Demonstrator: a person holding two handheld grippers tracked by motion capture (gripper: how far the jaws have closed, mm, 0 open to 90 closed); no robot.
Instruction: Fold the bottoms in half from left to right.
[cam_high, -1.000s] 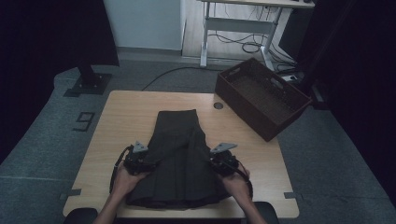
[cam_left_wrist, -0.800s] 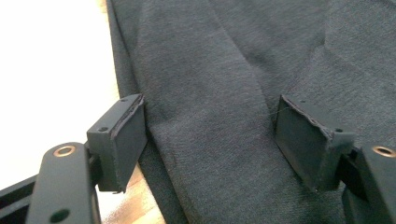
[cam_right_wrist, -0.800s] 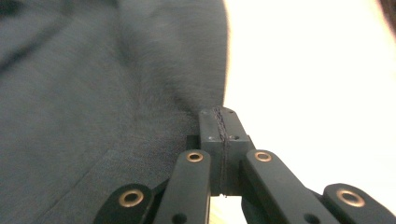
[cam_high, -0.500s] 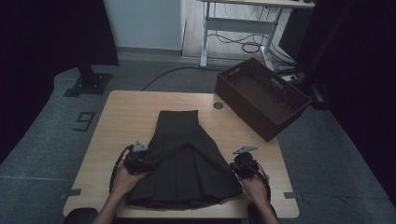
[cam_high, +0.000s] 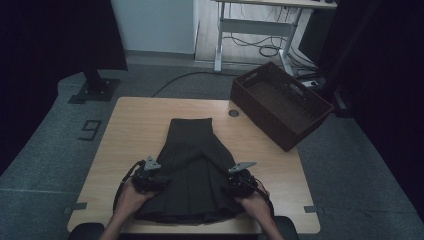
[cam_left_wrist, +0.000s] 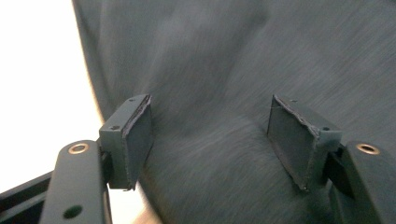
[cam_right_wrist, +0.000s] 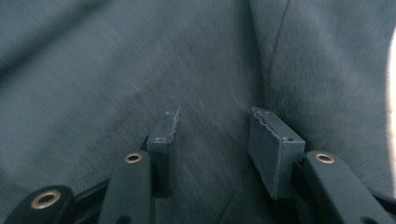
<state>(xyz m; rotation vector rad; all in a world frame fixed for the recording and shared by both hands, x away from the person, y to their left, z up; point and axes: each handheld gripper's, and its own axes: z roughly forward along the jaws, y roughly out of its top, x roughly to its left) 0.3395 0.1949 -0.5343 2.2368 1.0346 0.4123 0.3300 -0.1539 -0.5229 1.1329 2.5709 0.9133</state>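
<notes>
Two grippers are resting at the near edges of a dark pleated fabric skirt (cam_high: 192, 172) lying flat on the light wooden table (cam_high: 135, 125): left gripper (cam_left_wrist: 210, 135) gaping over cloth and closing slightly, right gripper (cam_right_wrist: 212, 140) just opening, gripping nothing; a brown woven basket (cam_high: 280, 102) is sitting beyond

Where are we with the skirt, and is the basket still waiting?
Done: the dark skirt lies spread flat on the table, waistband away from the person. In hand: both hand-held grippers sit at its lower sides, left open over the cloth, right with jaws just opening, nothing pinched. Left: no fold made yet, and the basket looks empty.
</notes>
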